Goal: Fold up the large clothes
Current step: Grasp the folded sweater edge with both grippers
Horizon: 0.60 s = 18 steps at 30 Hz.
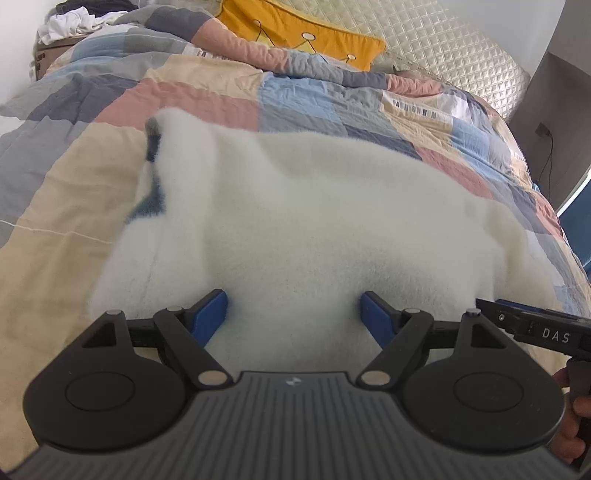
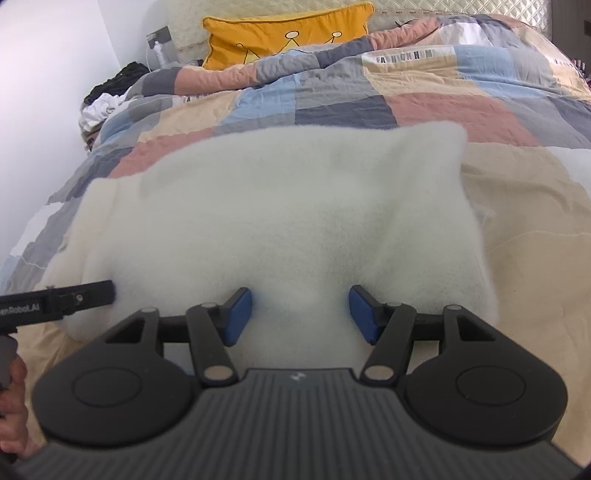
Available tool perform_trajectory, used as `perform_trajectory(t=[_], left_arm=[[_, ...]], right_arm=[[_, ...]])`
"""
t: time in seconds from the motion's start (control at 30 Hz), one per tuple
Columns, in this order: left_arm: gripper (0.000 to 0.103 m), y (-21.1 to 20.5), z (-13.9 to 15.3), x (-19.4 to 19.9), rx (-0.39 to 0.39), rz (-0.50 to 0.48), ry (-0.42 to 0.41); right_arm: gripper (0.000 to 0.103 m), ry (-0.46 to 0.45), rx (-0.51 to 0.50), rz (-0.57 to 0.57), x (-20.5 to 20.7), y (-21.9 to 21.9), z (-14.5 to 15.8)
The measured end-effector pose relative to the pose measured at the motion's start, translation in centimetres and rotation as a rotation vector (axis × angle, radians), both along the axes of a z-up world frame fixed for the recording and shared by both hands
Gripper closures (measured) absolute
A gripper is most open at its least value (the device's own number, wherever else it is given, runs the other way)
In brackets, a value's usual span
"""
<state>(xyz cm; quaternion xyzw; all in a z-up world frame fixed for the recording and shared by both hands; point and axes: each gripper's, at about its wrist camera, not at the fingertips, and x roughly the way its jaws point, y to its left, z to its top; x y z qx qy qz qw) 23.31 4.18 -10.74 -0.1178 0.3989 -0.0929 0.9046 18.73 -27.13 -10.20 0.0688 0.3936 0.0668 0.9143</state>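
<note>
Both claws, left gripper (image 1: 293,314) and right gripper (image 2: 301,314), spread side by side over white fleece garment (image 1: 295,221) near edge, pinching nothing, seemingly poised for grabbing.

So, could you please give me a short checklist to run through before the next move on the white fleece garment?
1. Left gripper open: ok, blue pads stand apart over the fleece.
2. Right gripper open: ok, pads apart, nothing pinched between them.
3. White fleece garment lying flat on the patchwork quilt: mostly ok; its far left corner is turned up, showing blue.
4. Both grippers at the near edge, side by side: ok, each shows at the edge of the other's view.
5. Near hem position under the grippers: cannot tell, hidden by the gripper bodies.
6. Far side free of the yellow pillow: ok, well apart.
</note>
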Motion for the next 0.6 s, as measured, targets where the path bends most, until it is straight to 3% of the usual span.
perform_trajectory(t=[0.1,0.2,0.27,0.37,0.4,0.47,0.6], left_arm=[[0.020,0.4,0.8,-0.9,-0.043,0.025,-0.002],[0.020,1.5,1.9,-2.4,-0.145,0.042,-0.005],[0.019,2.1,2.4,-3.5,-0.212,0.044,-0.012],[0.019,2.9,2.6,-4.8,-0.308,0.056,0.006],[0.019,3.2,2.5,-5.1,-0.358,0.056,0.016],[0.019,3.6,2.0,-5.2,-0.435,0.070,0.055],[0.017,3.9,0.2,-4.6,-0.527,0.104,0.156]], right_arm=[[0.041,-0.004,0.026,-0.025,-0.7,-0.2,0.4],[0.040,-0.001,0.104,-0.037,-1.6,-0.7,1.5],[0.040,-0.001,0.204,-0.040,-2.5,-1.1,2.1],[0.037,0.034,0.430,-0.040,-3.8,-1.8,1.9],[0.022,0.048,0.497,-0.048,-4.1,-1.9,1.6],[0.002,0.072,0.610,-0.072,-4.7,-1.9,0.8],[0.001,0.157,0.772,-0.125,-4.3,-2.2,-1.5]])
